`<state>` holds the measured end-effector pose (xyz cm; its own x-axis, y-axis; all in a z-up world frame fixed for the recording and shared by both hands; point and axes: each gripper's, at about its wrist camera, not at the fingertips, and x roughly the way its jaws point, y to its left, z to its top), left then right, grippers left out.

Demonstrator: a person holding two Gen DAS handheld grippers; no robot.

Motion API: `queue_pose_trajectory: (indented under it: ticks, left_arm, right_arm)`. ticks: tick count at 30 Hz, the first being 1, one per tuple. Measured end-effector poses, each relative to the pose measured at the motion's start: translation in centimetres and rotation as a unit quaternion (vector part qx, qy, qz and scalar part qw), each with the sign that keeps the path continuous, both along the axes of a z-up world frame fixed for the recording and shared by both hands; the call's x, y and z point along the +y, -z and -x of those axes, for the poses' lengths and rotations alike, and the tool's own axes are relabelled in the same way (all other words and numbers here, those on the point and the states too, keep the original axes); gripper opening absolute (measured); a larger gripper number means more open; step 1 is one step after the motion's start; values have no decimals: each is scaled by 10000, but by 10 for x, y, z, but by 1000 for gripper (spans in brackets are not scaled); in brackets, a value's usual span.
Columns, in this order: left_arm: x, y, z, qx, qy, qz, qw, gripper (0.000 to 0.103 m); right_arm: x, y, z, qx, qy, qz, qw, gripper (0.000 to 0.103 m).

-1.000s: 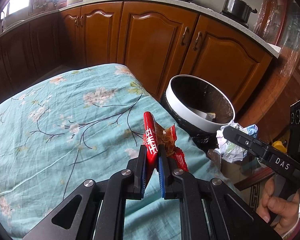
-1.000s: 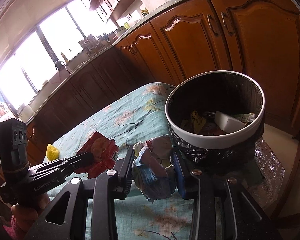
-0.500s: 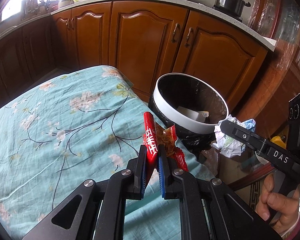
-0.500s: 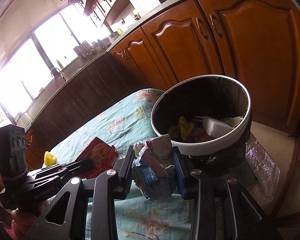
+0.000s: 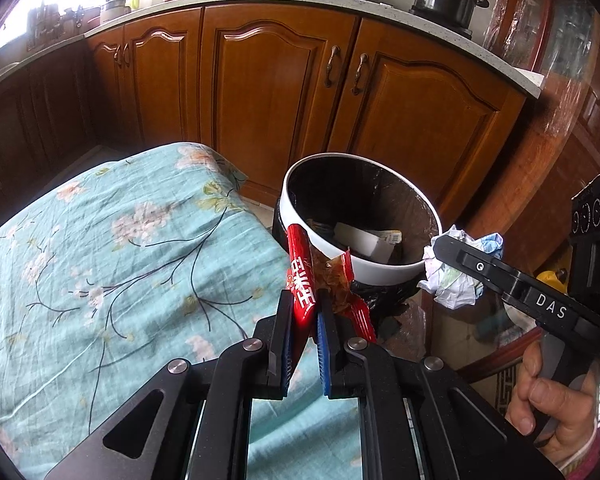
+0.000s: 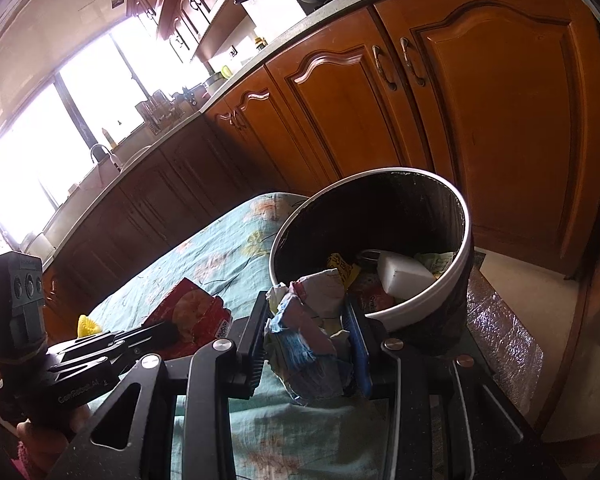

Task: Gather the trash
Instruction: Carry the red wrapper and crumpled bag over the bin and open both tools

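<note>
The left tool is pinching a red snack wrapper between its blue pads, above the right edge of the tabletop with the flowered cloth. The right tool is pinching a crumpled paper wad, just near the trash bin. The bin is standing right of the tabletop, holding other trash, in front of wooden cabinets

Two hand-held grippers point forward and downward, side by side. The left hand-held gripper has its jaws nearly together, pinching something thin. The right hand-held gripper has its jaws partly apart, clamped on a crumpled wad. A hand wraps the right grip.
</note>
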<state>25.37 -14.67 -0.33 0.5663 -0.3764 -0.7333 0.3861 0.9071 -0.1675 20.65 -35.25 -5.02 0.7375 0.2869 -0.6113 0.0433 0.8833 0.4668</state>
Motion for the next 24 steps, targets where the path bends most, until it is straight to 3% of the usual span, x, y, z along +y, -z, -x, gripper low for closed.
queue_pose_trajectory:
  ticks: [24]
  left_arm:
    - [-57, -5, -55, -158, 278, -60, 9995, 9]
  right_arm:
    - [-41, -9, -44, -49, 238, 211, 9995, 36]
